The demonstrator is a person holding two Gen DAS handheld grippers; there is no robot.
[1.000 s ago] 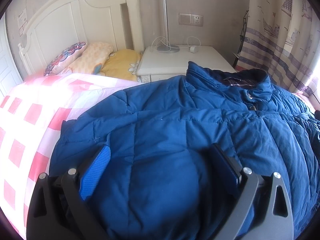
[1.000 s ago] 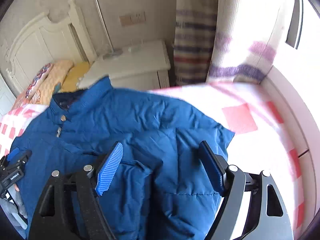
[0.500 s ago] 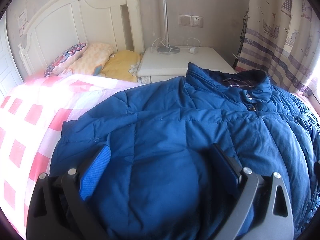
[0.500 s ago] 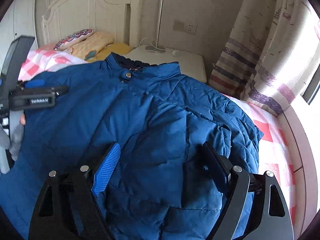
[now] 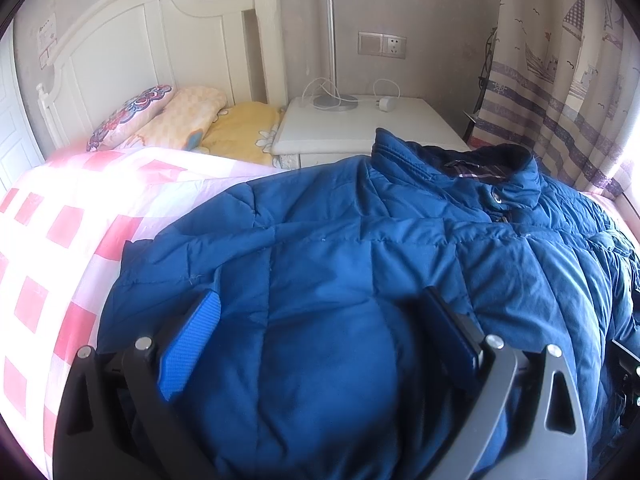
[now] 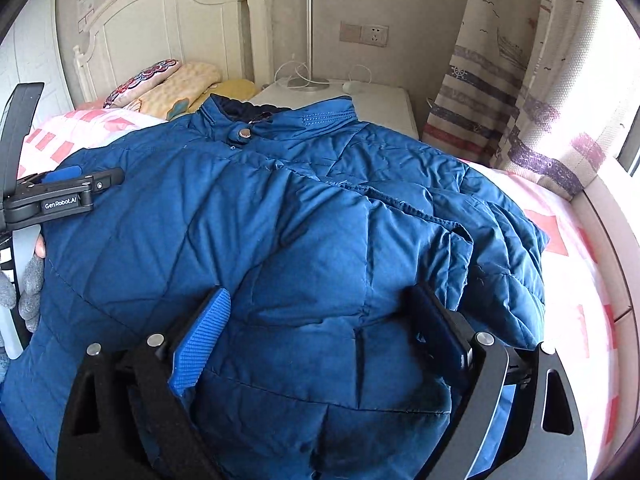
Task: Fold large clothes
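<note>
Both grippers low over the jacket (image 5: 360, 248) on the bed (image 5: 60, 220).
Left gripper (image 5: 320, 332) and right gripper (image 6: 324, 328) fingers spread wide, padding bulging between; contact unclear, hem cut off below.

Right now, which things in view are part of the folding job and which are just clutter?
In the job:
blue padded jacket
left gripper, fingers spread over the jacket
right gripper, likewise
pink checked bedspread it lies on

Lying about:
pillows
white nightstand
lamp
charger
curtain
</note>
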